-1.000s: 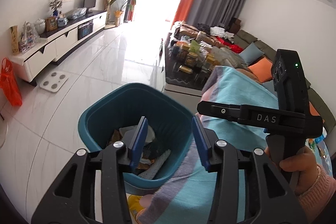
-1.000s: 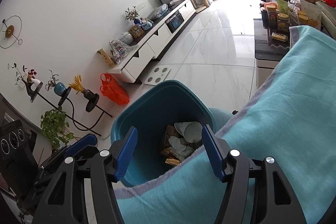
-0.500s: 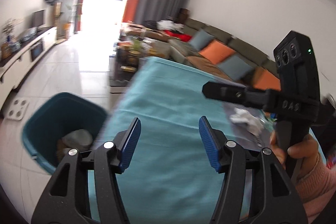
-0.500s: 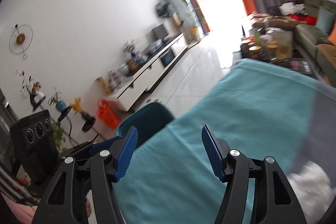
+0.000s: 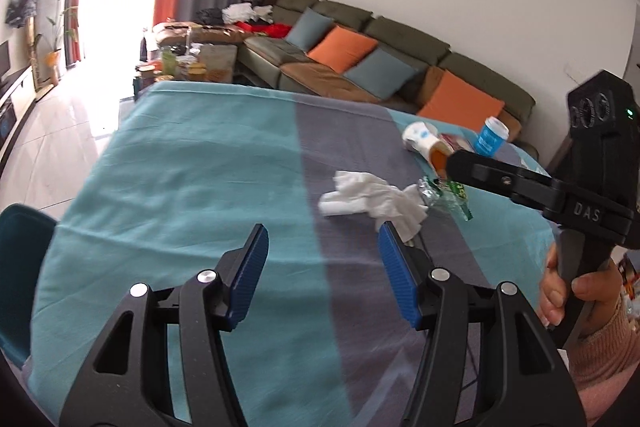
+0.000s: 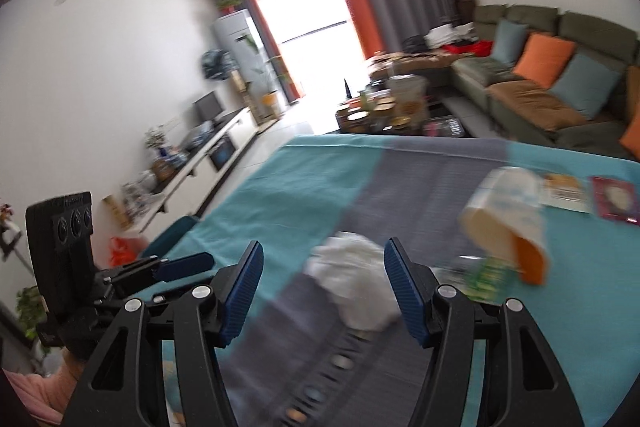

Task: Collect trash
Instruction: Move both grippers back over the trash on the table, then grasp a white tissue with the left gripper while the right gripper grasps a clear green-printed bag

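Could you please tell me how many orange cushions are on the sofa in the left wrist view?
2: one orange cushion between two blue-grey ones, a second orange cushion further right near the sofa end. The black gripper body may hide more.

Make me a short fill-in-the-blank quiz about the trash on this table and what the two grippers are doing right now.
1. The crumpled tissue lies on the ____ stripe of the tablecloth.
2. The paper cup is lying on its ____.
3. Both the left gripper and the right gripper have their jaws ____ and hold nothing.
4. The bin beside the table is ____ in colour.

Missing words: grey; side; open; teal
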A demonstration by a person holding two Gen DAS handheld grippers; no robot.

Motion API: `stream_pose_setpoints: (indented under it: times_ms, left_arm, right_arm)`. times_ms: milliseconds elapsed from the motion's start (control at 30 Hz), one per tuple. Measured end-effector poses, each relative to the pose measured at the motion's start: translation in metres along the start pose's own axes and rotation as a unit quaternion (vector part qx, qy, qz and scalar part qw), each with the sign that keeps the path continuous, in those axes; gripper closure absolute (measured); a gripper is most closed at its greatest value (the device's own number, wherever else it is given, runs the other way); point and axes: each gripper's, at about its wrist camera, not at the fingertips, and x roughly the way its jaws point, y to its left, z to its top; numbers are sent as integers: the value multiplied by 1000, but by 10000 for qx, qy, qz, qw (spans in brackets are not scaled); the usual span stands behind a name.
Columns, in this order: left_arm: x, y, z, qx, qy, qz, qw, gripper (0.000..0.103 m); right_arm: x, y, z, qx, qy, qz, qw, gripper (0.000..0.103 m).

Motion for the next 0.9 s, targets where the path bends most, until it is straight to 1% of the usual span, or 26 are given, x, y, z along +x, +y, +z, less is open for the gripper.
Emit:
stream_pose_setpoints:
  times_ms: [133, 200, 300, 400, 567, 600, 667, 700, 733, 833, 900]
  left_arm:
    - [25, -12, 12, 100, 148, -53, 9998, 45]
    - [29, -17, 15, 133, 197, -28, 9997, 42]
    - [43, -25, 22, 165, 272, -18, 9995, 41]
    - [58, -32, 26, 210, 354, 6, 9992, 41]
    - [81, -40, 31, 236, 583, 46, 9980, 38]
    - [84, -39, 31, 220, 625, 38, 9978, 38]
    - [93, -40, 31, 196, 720, 60, 9972, 38]
    - [98, -40, 31, 178, 773, 90, 9968, 39]
    - [101, -40, 30, 167, 825, 90, 9964, 40]
    - [111, -40, 29, 179, 984, 129, 9949, 48]
    - [113, -41, 29, 193, 1006, 101, 9947, 59]
  right_arm:
    - [-13, -32, -11, 273, -49, -321, 9991, 42]
    - [-13, -47, -17, 493, -13, -441, 9978, 42]
    - [-10, -66, -24, 786, 35, -545, 9954, 43]
    - [-4, -80, -28, 967, 123, -513, 9939, 43]
    - [12, -89, -31, 1134, 301, -353, 9925, 44]
    - [14, -90, -32, 1165, 324, -341, 9921, 44]
    - [18, -92, -32, 1219, 348, -305, 9915, 49]
    - [19, -95, -33, 1271, 372, -269, 9908, 52]
    - [21, -97, -34, 1328, 390, -247, 9901, 54]
    - [23, -101, -36, 1435, 442, -160, 9885, 60]
    - [22, -100, -36, 1448, 431, -128, 9884, 63]
